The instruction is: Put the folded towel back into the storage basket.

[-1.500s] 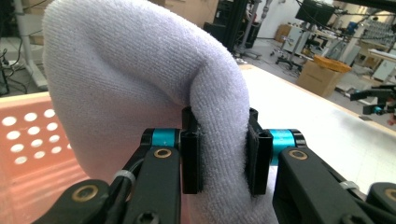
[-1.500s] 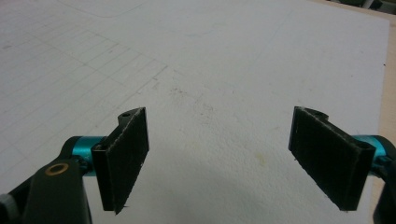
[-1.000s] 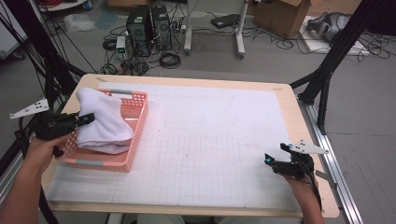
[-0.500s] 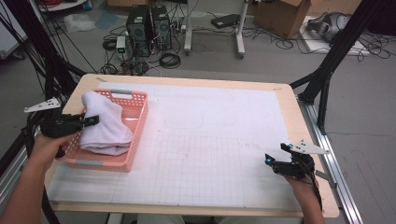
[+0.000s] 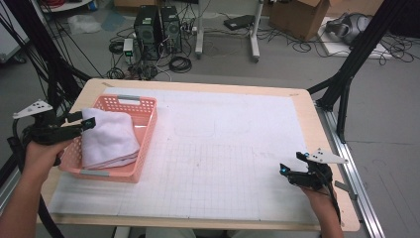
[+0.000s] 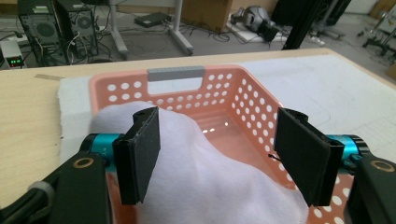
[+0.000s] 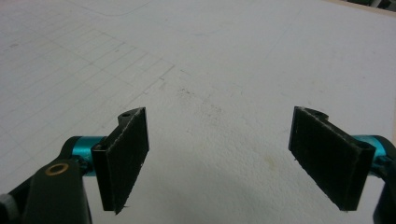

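A folded white towel (image 5: 110,140) lies in the pink perforated basket (image 5: 148,119) at the table's left. My left gripper (image 5: 88,120) hovers over the basket's left side at the towel's corner. In the left gripper view its jaws (image 6: 217,126) have just been opening and now stand wide apart. The towel (image 6: 205,182) bulges up between them without being pinched, inside the basket (image 6: 243,74). My right gripper (image 5: 291,162) rests low near the table's right front, open, with only the white mat between its jaws (image 7: 219,116).
A white gridded mat (image 5: 223,148) covers the wooden table (image 5: 302,99). A grey handle (image 6: 176,73) sits on the basket's far rim. Computers (image 5: 156,25), cables and black frame legs (image 5: 346,79) stand on the floor beyond the table.
The left jaws have spread apart and let go of the towel, which has sunk from a raised drape into the basket. The left hand edged slightly left. The right gripper stayed put.
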Available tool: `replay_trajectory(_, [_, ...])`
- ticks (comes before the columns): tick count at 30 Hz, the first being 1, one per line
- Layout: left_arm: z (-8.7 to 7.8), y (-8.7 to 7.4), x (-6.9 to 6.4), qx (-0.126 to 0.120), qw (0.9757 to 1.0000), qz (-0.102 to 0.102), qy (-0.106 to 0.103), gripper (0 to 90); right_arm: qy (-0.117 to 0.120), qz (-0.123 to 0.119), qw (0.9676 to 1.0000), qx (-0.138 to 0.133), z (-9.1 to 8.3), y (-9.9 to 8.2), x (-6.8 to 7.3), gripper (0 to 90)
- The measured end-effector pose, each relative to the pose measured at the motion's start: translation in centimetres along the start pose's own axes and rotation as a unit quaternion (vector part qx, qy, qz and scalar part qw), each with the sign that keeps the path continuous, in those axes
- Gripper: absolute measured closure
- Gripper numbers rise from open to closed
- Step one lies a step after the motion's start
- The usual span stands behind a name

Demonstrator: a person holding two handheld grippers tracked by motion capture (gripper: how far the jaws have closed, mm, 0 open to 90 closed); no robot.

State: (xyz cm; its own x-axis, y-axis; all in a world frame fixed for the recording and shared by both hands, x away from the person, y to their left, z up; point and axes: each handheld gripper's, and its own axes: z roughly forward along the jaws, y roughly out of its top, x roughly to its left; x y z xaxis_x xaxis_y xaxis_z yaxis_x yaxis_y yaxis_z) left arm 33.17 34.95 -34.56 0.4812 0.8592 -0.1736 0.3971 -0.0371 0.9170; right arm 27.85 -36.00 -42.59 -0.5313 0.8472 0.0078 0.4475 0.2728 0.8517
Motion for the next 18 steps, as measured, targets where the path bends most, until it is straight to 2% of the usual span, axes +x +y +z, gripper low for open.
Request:
replay_trajectory(3, [1.0,-0.3,-0.9,0.015,0.9999,-0.002,-0.003,33.7,-0.002,0.000,1.0000,-0.002,-0.2,0.0,-0.1,19.1])
replay_trajectory(5, [1.8,-0.6,-1.4,0.034,0.9994,0.000,0.001,34.2,-0.002,0.000,1.0000,-0.004,-0.2,0.0,-0.2,19.1])
replay_trajectory(8, [3.2,-1.2,-1.8,0.070,0.9974,-0.002,0.020,35.1,-0.003,0.000,1.0000,-0.004,-0.3,0.0,-0.2,19.1])
replay_trajectory(9, [3.2,-1.2,-1.8,0.070,0.9974,-0.002,0.020,35.3,-0.003,0.002,1.0000,-0.004,-0.4,0.0,-0.2,19.1])
replay_trajectory(10, [4.2,-1.6,-2.0,0.103,0.9935,-0.005,0.048,35.4,-0.002,0.002,1.0000,-0.005,-0.4,0.0,-0.2,19.1])
replay_trajectory(11, [4.7,-1.7,-2.2,0.121,0.9905,-0.003,0.064,35.4,-0.003,0.001,1.0000,-0.005,-0.4,0.0,-0.2,19.1])
replay_trajectory(13, [5.5,-1.7,-2.4,0.147,0.9837,-0.007,0.103,36.0,-0.002,0.001,1.0000,-0.004,-0.4,0.0,-0.2,19.1])
replay_trajectory(14, [6.0,-1.7,-2.5,0.158,0.9806,-0.007,0.115,36.5,-0.002,0.000,1.0000,-0.004,-0.3,0.0,-0.2,19.1])
replay_trajectory(17, [7.2,-2.1,-2.7,0.190,0.9730,0.001,0.131,36.2,-0.002,0.001,1.0000,-0.004,-0.3,0.0,-0.1,19.1])
replay_trajectory(18, [7.5,-2.3,-2.7,0.196,0.9719,-0.001,0.131,36.2,-0.002,0.002,1.0000,-0.004,-0.4,0.0,-0.1,19.1])
